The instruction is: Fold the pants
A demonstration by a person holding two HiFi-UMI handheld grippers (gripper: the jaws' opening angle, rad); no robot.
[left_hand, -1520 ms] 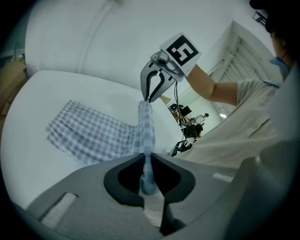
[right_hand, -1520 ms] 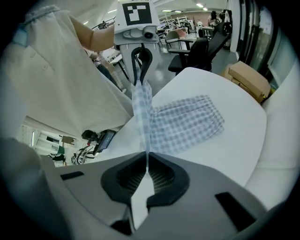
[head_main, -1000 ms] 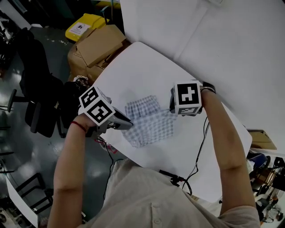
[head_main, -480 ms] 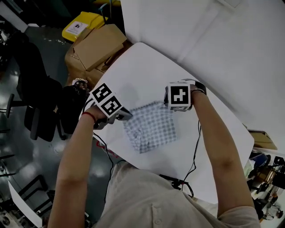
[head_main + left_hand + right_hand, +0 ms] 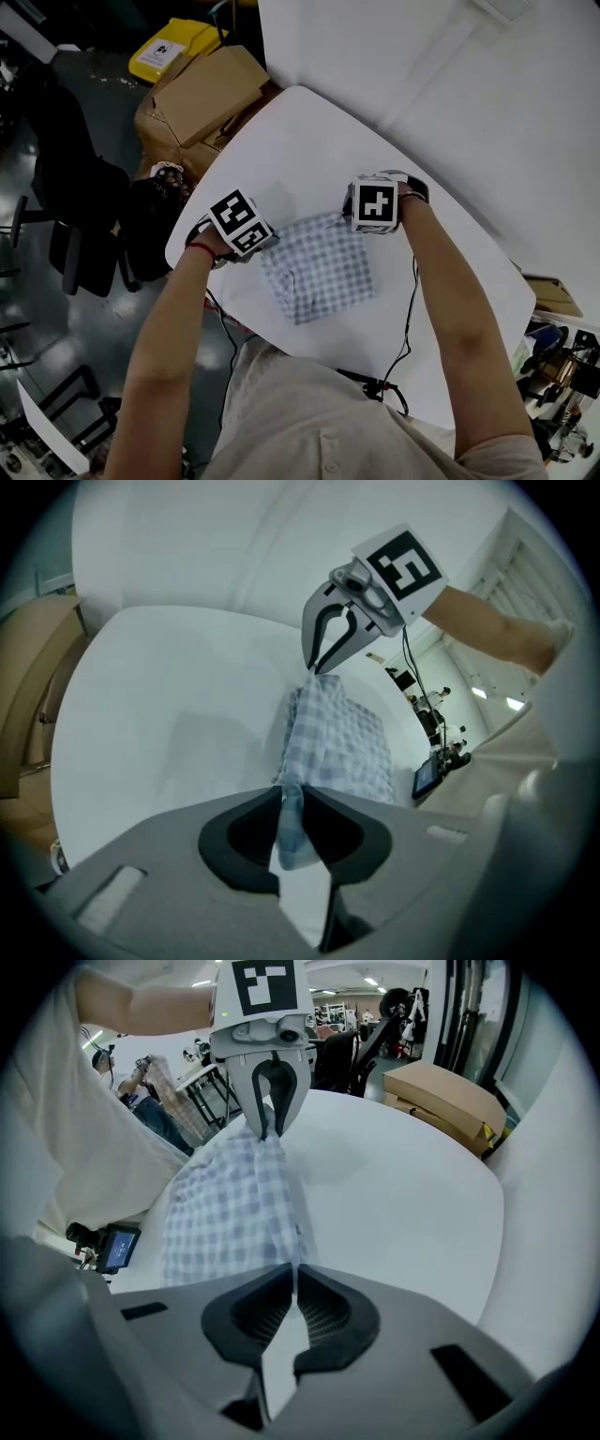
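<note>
From my end the white table (image 5: 309, 141) fills most of the head view, with a brown cardboard box (image 5: 206, 94) on the floor past its far left edge. The checked blue-and-white pants (image 5: 319, 272) lie on the table's near half, folded into a rough square. Their far edge runs between my two tools. My left gripper (image 5: 292, 803) is clamped on the far left corner, a bunch of cloth squeezed between its jaws. My right gripper (image 5: 292, 1269) is pinched almost fully together on a thin bit of the far right corner, tips down at the tabletop
</note>
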